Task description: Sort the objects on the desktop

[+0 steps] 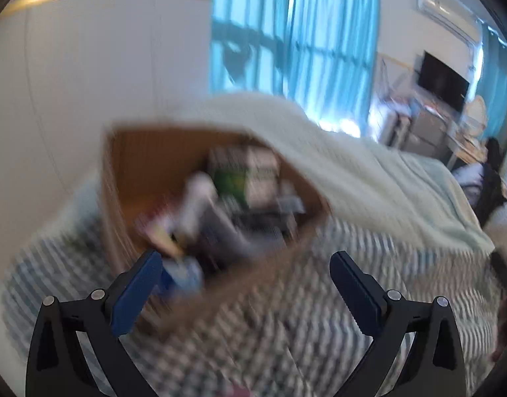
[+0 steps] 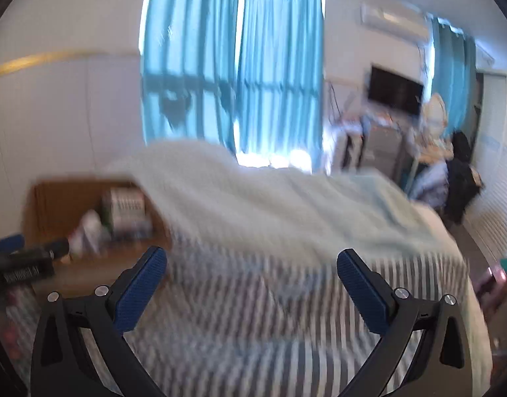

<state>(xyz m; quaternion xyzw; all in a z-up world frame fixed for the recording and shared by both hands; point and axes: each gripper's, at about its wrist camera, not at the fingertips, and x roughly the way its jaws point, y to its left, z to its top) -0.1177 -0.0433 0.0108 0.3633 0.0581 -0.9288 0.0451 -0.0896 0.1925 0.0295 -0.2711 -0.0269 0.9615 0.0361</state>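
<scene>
A: What's in front of your left gripper point(image 1: 245, 263)?

B: Your cardboard box point(image 1: 127, 178), brown and open-topped, sits on the striped bedspread point(image 1: 286, 324) against the pale blanket point(image 1: 336, 165), crammed with blurred packets and a white bottle point(image 1: 195, 201).

A: And the tongs?

B: Both yours are spread wide, empty; your right gripper point(image 2: 251, 266) hangs over the stripes, the box off to its left

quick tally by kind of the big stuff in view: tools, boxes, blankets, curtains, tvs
tools: 2, left tool and right tool, both open and empty
cardboard box: 1, contents too blurred to count
pale blanket: 1
blue curtains: 3 panels
tv: 1
total: 8
</scene>
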